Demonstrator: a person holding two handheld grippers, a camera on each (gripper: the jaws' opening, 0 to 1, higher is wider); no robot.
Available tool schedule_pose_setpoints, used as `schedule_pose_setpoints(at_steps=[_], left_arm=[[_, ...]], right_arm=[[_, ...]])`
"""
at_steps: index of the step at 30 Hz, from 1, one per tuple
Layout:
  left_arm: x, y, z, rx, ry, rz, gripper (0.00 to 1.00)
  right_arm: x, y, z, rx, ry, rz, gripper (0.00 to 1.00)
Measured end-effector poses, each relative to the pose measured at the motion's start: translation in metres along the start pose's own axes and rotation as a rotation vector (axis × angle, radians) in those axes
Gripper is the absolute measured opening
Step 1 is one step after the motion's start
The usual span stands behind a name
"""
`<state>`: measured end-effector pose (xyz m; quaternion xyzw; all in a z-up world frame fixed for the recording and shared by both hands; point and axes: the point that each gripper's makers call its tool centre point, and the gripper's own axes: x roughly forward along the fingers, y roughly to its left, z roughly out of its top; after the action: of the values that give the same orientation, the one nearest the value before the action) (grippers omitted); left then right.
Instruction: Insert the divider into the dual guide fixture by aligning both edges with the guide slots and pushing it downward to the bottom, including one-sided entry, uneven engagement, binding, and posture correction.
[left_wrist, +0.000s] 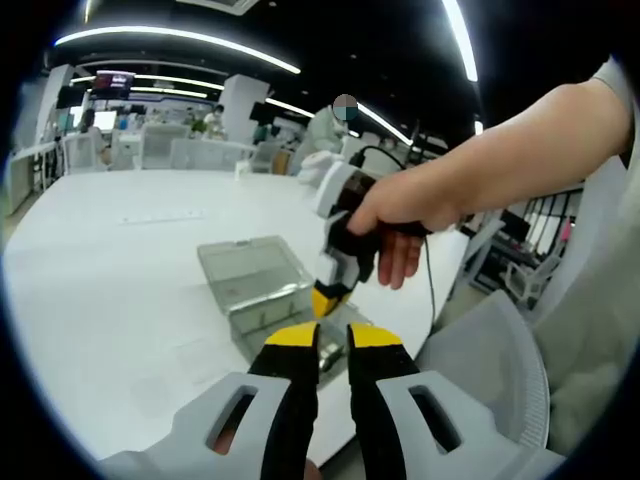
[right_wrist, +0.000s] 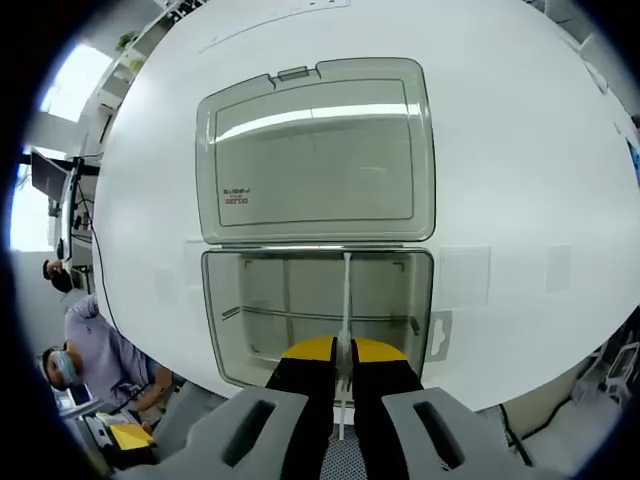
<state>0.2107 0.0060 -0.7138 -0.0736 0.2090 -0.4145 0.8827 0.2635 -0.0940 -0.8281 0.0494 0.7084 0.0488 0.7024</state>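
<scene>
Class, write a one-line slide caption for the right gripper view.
Right gripper holds a thin divider edge-on over the open clear box on a white table.

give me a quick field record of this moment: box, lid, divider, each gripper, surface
box: clear plastic box on the white table, open
lid: lid folded back flat on the table, hinged to the box's far edge
divider: thin pale divider standing edge-on over the box interior, running toward the hinge
right gripper: right gripper shut on the divider's near end; also seen held by a hand above the box
left gripper: left gripper jaws slightly apart, nothing between them, short of the box
seating: cannot tell whether the divider has reached the bottom
</scene>
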Motion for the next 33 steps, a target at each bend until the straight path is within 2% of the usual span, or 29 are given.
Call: schedule_pose_setpoints(at_steps=[19, 33], left_arm=[[-0.002, 0.003, 0.001, 0.0, 0.001, 0.004, 0.07], [0.0, 0.004, 0.002, -0.003, 0.0, 0.005, 0.07]], right_arm=[[0.01, -0.002, 0.004, -0.021, -0.004, -0.018, 0.0], [0.013, -0.001, -0.002, -0.05, -0.005, -0.041, 0.0]])
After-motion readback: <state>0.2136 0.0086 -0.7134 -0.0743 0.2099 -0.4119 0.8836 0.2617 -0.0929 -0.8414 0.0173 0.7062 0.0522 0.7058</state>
